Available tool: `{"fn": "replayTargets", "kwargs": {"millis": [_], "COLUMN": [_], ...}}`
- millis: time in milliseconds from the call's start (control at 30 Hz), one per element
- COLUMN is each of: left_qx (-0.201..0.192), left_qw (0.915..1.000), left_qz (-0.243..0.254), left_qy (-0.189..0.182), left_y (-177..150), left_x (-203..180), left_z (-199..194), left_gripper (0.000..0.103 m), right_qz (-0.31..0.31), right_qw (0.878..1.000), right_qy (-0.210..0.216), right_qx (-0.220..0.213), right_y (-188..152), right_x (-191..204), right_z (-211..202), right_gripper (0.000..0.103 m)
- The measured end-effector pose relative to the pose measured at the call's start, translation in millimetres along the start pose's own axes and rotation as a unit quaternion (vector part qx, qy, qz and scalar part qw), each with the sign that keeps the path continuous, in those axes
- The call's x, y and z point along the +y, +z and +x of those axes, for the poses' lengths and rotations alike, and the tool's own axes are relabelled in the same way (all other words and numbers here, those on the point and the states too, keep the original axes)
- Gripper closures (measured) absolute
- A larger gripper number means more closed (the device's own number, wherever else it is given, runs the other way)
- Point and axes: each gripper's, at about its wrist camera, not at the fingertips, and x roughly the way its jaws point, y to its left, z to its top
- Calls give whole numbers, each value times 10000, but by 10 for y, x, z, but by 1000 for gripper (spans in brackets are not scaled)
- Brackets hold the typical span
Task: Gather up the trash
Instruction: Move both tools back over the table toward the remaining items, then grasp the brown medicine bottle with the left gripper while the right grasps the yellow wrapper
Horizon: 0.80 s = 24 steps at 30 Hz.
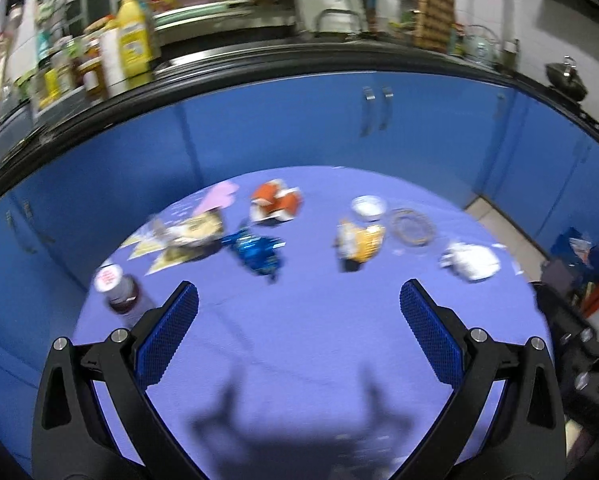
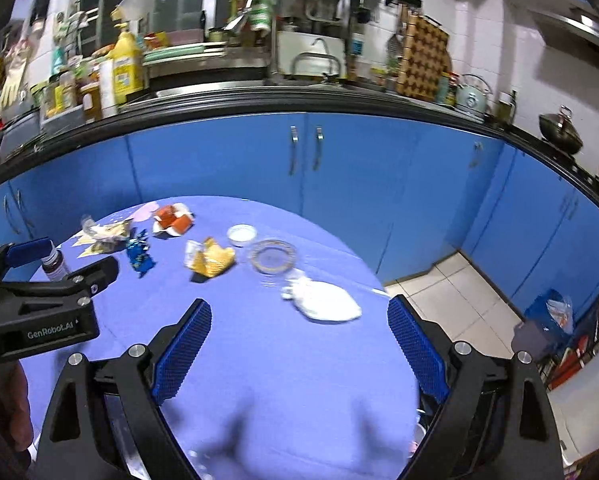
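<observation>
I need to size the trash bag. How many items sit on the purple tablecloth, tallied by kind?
Crumpled wrappers (clear/yellow, blue, orange-white, yellow): 4
White crumpled paper: 1
Pink paper: 1
Round lids or dishes (white, clear): 2
Dark bottle: 1
Total: 9

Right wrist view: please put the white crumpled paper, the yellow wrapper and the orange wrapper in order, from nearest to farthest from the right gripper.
1. White crumpled paper: just ahead of the right gripper, slightly to the right of centre.
2. Yellow wrapper: mid-table, ahead and to the left.
3. Orange wrapper: near the far edge of the table, farther left.
</observation>
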Motion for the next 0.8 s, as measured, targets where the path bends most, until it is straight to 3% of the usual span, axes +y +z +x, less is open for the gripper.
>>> {"fn": "replayTargets", "kwargs": {"millis": [433,800], "left_qx": [335,576], "left_qw": [9949,9913], "left_qz": [-774,-981], "left_qy": [556,661], "left_y": [-263,-284], "left_x": [1089,1487], "left_z": [324,808], "left_gripper": [4,10], "right_qz": [-283,-625], "right_qw": [9980,9948], "right_qy": [433,451], "right_qx": [376,660], "right_y": [115,197], "right_x": [627,1054], "right_z": [446,1114], "right_gripper": [15,15]}}
